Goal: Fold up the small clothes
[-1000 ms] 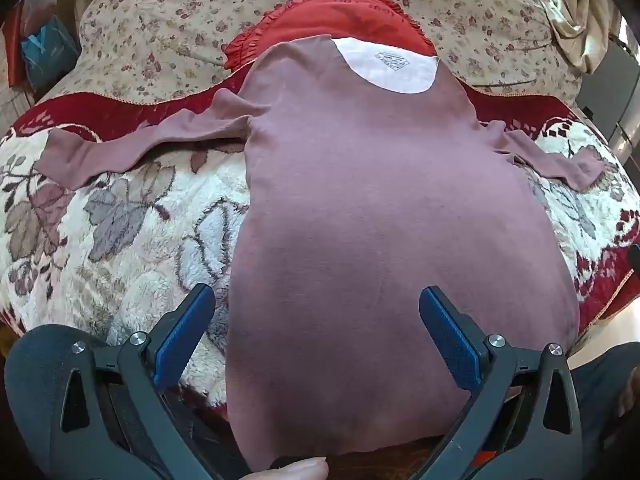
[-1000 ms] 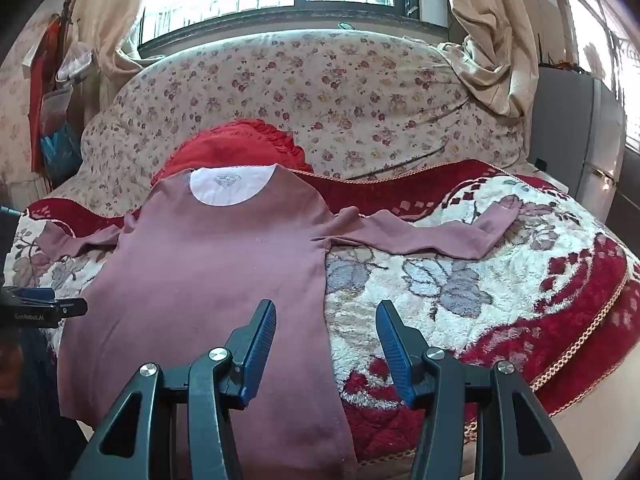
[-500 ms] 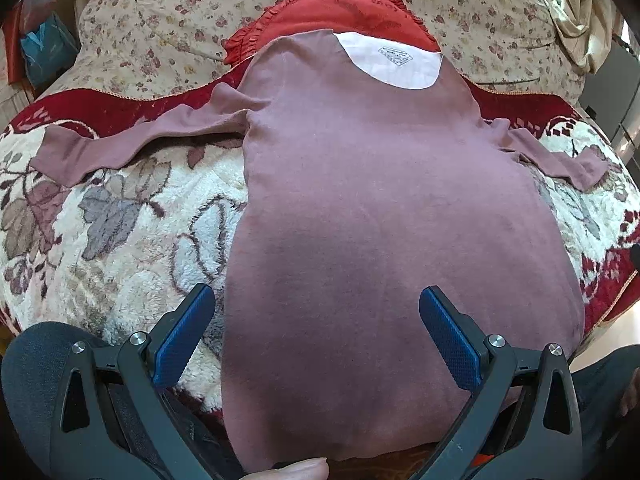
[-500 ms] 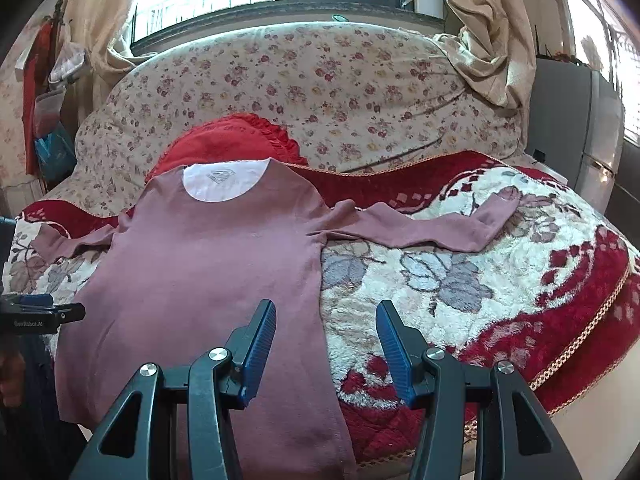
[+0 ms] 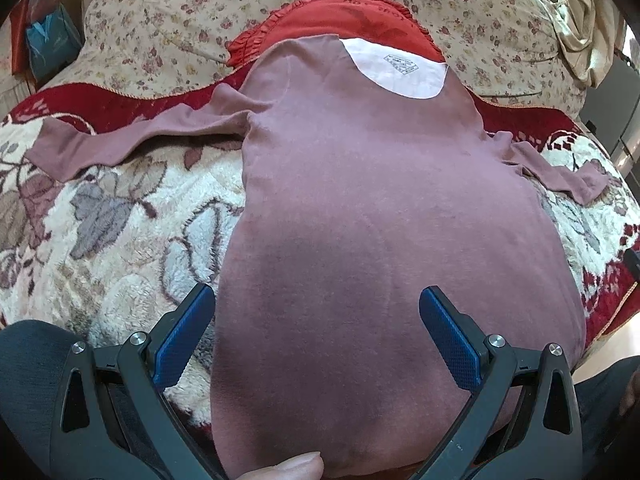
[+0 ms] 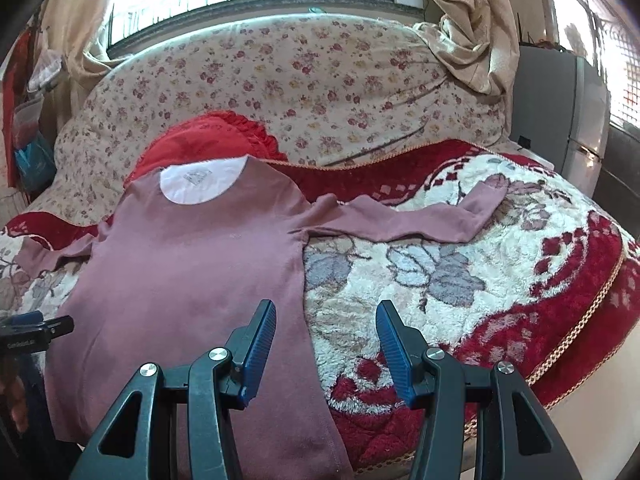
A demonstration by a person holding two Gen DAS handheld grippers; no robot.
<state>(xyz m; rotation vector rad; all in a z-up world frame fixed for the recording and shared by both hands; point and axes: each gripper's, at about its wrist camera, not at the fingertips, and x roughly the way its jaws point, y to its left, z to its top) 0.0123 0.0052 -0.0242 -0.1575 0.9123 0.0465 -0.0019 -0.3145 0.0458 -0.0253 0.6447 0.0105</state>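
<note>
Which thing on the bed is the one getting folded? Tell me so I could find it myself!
Find the fluffy red and cream flowered blanket covering the bed. Lying flat on it, sleeves spread out to both sides, is a small long-sleeved shirt. It is plain dusty pink with a white patch inside the neck, while the ruffled cushion behind its collar is bright red.

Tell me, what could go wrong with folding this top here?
The blanket is thick and fuzzy, so open fingers reaching for the top's thin edge might pinch pile too. The right sleeve lies creased, so a fold could come out lumpy. The hem hangs over the front edge and may slide.
</note>
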